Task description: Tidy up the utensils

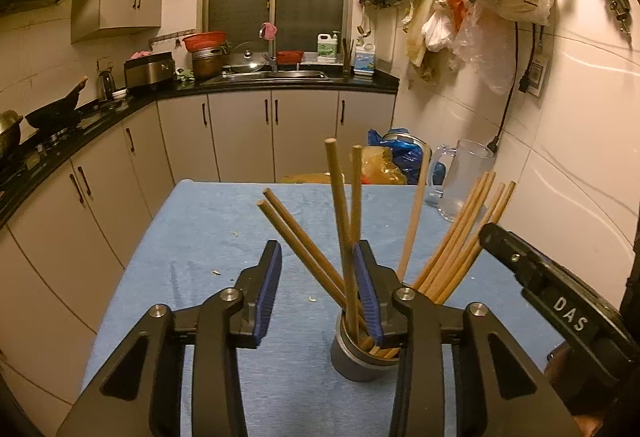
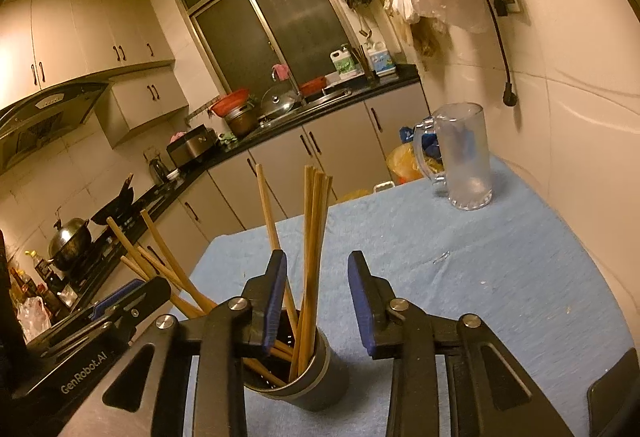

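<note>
Stands on a blue tablecloth (image 1: 208, 229) in a dim kitchen: a dark round holder (image 1: 362, 359), upright, near the front of the table, full of wooden chopsticks (image 1: 340, 213) that fan out of its mouth to left, centre and right. Hangs just above and in front of that holder: the left gripper (image 1: 318, 285), fingers released, blue pads apart, nothing clenched between them. Passes through the gap between those pads: the leaning stems of several chopsticks, two of them close against the right pad; cannot tell whether any stem touches it. Seen from the right wrist: the same holder (image 2: 316, 377) low in the middle, perforated inside, chopsticks (image 2: 314, 237) rising from it in a tight upright bunch with a few splayed off to the left. Hovers over its rim: the right gripper (image 2: 318, 297), also released, pads well parted, the upright bunch standing in the gap nearer the left pad, no grasp visible. Reaches in at the edge of each view: the other tool's black body. Stands well apart at the far right of the table, by the wall: a clear plastic jug (image 2: 460, 157), upright, handle turned left. Scattered on the cloth: a few pale crumbs (image 1: 216, 272)
</note>
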`<act>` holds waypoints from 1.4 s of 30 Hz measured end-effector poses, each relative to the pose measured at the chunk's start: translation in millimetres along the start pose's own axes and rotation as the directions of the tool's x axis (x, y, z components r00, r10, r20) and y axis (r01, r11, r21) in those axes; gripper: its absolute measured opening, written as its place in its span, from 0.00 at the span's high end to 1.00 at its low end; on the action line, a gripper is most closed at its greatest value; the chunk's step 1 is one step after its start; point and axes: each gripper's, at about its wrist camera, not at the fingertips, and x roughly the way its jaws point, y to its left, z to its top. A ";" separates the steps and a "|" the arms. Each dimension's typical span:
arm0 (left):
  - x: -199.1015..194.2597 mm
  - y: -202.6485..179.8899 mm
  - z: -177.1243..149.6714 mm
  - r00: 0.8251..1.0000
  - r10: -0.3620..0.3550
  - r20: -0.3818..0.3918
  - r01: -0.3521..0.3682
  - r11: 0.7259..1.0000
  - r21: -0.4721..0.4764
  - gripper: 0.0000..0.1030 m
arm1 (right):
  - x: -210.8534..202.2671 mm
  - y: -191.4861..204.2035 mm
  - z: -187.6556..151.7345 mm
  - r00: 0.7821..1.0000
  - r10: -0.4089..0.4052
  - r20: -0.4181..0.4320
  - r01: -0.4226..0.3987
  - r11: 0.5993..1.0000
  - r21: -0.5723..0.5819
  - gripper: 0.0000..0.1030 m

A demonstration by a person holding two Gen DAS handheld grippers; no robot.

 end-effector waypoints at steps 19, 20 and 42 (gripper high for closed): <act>-12.9 17.1 8.0 0.985 0.167 0.054 -0.163 0.984 -0.072 0.14 | -9.3 2.7 10.0 0.998 -0.053 0.025 0.053 0.999 -0.001 0.19; -14.9 20.1 7.3 0.982 0.179 0.057 -0.174 0.981 -0.080 0.13 | -9.5 2.6 10.4 0.998 -0.057 0.029 0.057 0.998 -0.001 0.19; -64.4 36.8 -19.1 0.903 0.413 0.116 -0.410 0.911 -0.055 0.01 | -42.7 17.9 5.4 0.968 -0.243 0.064 0.249 0.960 -0.130 0.00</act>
